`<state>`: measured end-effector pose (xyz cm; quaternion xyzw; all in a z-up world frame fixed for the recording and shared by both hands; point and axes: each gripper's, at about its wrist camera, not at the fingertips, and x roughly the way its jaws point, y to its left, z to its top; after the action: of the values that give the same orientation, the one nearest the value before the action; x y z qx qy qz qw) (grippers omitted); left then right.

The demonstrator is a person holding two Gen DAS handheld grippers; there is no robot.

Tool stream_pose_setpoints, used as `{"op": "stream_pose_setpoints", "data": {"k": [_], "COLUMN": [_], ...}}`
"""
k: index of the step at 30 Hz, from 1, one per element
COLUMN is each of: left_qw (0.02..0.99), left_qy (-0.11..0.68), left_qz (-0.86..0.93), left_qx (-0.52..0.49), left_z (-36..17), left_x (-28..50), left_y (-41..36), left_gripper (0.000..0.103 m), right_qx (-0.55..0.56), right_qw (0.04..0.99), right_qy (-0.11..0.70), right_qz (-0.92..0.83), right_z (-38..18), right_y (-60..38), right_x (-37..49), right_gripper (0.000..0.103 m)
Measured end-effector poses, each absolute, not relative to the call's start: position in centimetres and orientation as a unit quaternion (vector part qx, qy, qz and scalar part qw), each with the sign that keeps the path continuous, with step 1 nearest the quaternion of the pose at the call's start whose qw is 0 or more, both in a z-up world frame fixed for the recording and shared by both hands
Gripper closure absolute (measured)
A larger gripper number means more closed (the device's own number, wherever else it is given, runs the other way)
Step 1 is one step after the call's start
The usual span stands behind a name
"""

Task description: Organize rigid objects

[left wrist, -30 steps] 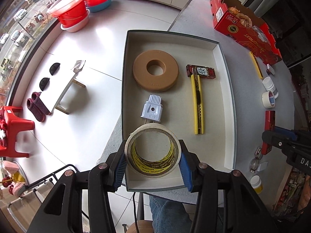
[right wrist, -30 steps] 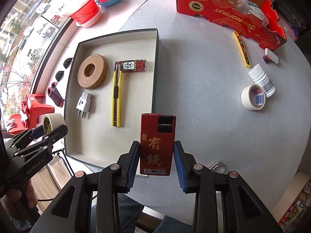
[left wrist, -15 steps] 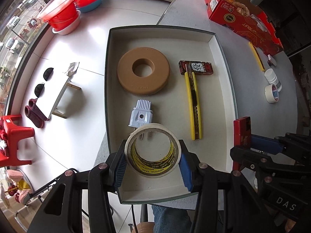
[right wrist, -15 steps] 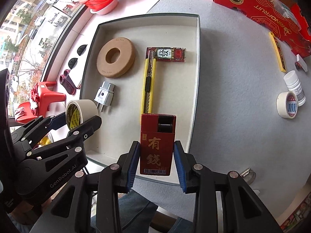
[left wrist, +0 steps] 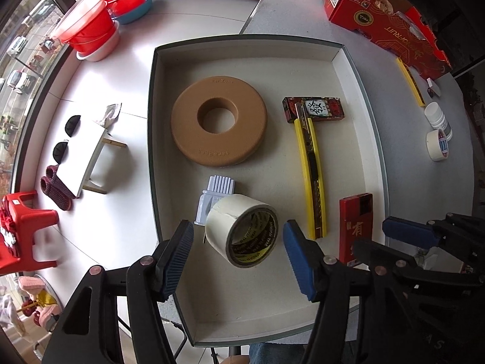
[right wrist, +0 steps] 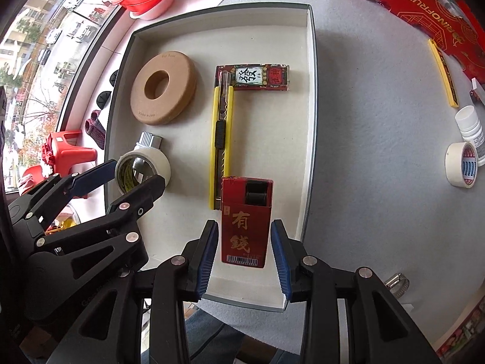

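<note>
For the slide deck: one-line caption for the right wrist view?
Right gripper opening around red box over tray.

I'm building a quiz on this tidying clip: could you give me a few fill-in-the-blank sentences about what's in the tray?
The brown ring lies flat inside the ___ tray.
The yellow utility knife has its tip on a red box printed with a ___ label.
Between the left gripper fingers is a roll of ___.
The box between the right gripper fingers is coloured ___.

Missing words: white; white; tape; red
</note>
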<state>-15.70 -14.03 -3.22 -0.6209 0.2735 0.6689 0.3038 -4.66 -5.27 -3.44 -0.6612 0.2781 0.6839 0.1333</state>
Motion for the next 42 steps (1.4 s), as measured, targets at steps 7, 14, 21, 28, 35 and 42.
{"op": "stream_pose_setpoints", "data": {"k": [7,14,21,28,35,42], "left_qw": [0.285,0.327,0.43,0.49,0.5,0.473], "left_qy": [0.249,0.273,0.328,0.399,0.433,0.474], "left_qz": [0.664,0.647,0.595,0.534,0.513,0.52], "left_qx": [-0.645,-0.632,-0.595,-0.562,-0.547,-0.531], "left_z": [-3.4,-1.9,-0.5,-2.3,-5.5,-8.8], "left_x": [-16.9,-13.8,-6.5,2.6,8.5,9.1], "left_y": [-14.7,-12.1,-6.9,-1.5,2.1,3.0], "left_gripper": [0.007,0.0,0.0,0.0,0.0,0.0], "right_qx": [-0.622,-0.598,-0.57,-0.548,-0.552,-0.557], "right_qw": [0.177,0.248,0.357,0.408,0.407,0.396], "right_qy": [0.296,0.357,0.426,0.485,0.494,0.491], "right_qz": [0.703,0.674,0.605,0.546,0.534,0.541], "right_z": [-1.0,-0.7,-2.0,-3.1,-3.9,-4.6], "right_y": [-2.6,1.0,3.4,4.1,3.1,1.7], "right_x": [-2.0,5.1,16.8,27.0,32.2,33.1], "right_gripper": [0.014,0.014,0.014,0.014,0.014,0.014]}}
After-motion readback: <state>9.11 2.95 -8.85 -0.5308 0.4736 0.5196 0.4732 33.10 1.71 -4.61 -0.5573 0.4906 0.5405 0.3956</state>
